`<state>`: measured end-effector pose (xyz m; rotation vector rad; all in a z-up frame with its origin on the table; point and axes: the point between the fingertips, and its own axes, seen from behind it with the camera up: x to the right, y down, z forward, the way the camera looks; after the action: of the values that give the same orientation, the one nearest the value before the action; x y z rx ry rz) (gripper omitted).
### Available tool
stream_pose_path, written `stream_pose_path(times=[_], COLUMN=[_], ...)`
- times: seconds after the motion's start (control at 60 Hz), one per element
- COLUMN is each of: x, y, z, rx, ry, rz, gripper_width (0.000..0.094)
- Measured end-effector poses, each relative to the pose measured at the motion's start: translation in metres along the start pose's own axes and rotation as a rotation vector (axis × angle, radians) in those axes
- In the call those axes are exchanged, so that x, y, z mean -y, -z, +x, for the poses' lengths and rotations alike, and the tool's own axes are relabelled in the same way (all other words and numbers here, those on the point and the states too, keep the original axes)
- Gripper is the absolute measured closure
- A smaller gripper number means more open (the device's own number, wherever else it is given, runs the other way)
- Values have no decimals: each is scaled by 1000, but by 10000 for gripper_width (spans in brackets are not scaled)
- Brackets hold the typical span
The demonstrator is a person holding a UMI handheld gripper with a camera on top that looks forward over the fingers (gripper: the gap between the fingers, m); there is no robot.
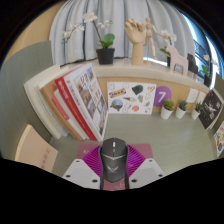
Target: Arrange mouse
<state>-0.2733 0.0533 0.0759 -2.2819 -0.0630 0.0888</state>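
Observation:
A dark grey mouse (pixel 113 157) with a pale mark on its back sits between my two fingers, its nose pointing away from me. The magenta pads (pixel 91 158) press against both of its sides. My gripper (pixel 113 163) is shut on the mouse and holds it over the pale green desk (pixel 140 130). The mouse's underside and rear are hidden by the fingers.
A rack of books and magazines (pixel 82 100) leans at the left. Cards and a purple "7" card (pixel 163 96) stand along the back wall. Small potted plants (pixel 182 108) stand at the right. A wooden hand model (pixel 137 36) and an orchid (pixel 104 40) sit on the shelf above.

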Motion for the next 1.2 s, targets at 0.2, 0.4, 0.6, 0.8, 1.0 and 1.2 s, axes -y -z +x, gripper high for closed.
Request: stream_pose_path(times=[0.2, 0.4, 0.6, 0.8, 1.0, 1.2], x=[-80, -92, -94, -38, 33, 64], y=[-24, -26, -19, 38, 128, 201], z=[-4, -4, 2, 3, 18, 37], rx=[2, -14, -43, -19, -20, -35], ry=[8, 15, -13, -49, -35, -43], rz=[-128, -95, -153, -81, 21, 96], gripper_width=[653, 516, 127, 90, 87, 89])
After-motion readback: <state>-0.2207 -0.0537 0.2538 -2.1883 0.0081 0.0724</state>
